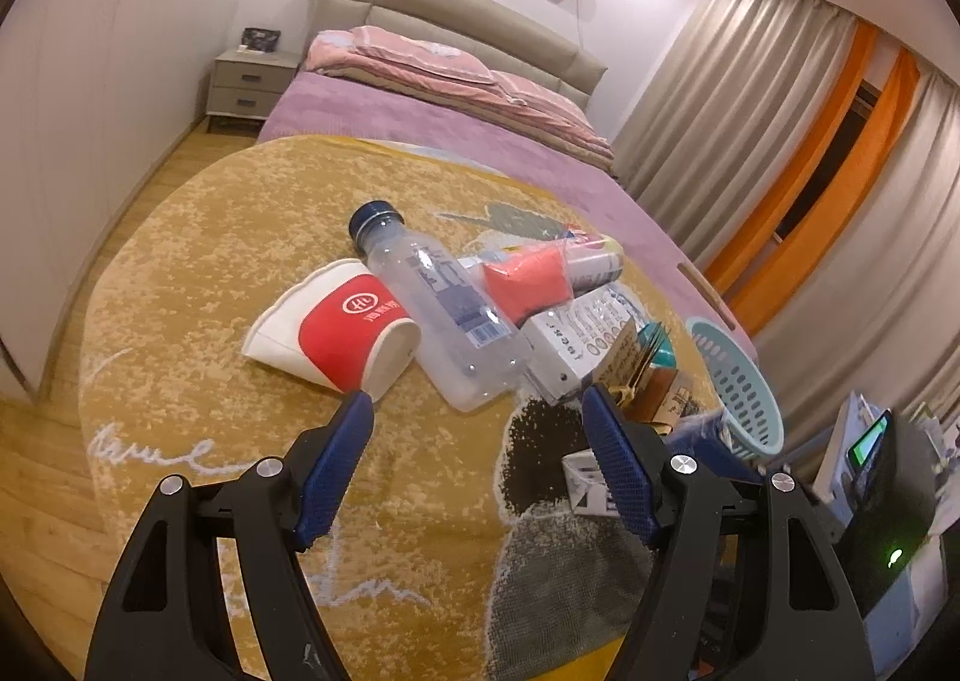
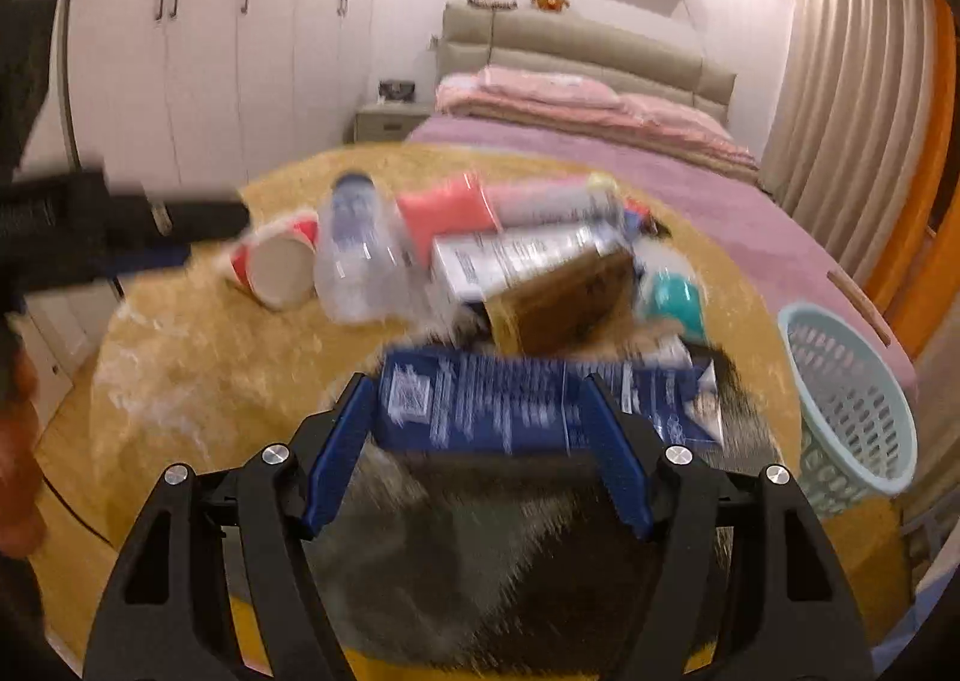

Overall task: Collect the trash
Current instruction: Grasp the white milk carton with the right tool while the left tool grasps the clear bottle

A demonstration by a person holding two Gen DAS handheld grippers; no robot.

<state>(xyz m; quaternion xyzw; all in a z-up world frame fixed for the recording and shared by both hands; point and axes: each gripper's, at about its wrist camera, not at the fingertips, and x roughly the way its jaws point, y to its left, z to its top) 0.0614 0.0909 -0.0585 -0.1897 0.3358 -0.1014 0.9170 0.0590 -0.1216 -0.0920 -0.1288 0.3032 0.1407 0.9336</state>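
R gripper: blue pads either side of a blue printed carton that sits crosswise between them; view is smeared w/ motion, so can't tell if the pads actually press on it or just bracket it. Jaws stand fairly wide either way. Carton looks like thin card w/ a foil-ish torn end on the right side, prob empty: light, crushable, so a pinch across the short faces near mid-length should do, not the floppy torn end. L gripper: jaws apart, nothing between them, tips hovering just short of the pile. Nearest to its left pad is a red-and-white paper cup on its side, mouth toward the camera; soft wall, will squash, best taken at the rim or base ring. Next to it, touching, a clear plastic bottle w/ dark blue cap, lying down, looks empty: light, smooth, round, apt to roll or slip; grab across the body mid-label, not the neck. Behind: a coral-pink wrapper, a white printed box and a brown box, all heaped together on the round yellow rug spread on the bed. Pale teal basket lies tipped at the rug's right edge, near but apart from the pile; likely where the trash goes. In the R view the other gripper and a hand show blurred at far left.
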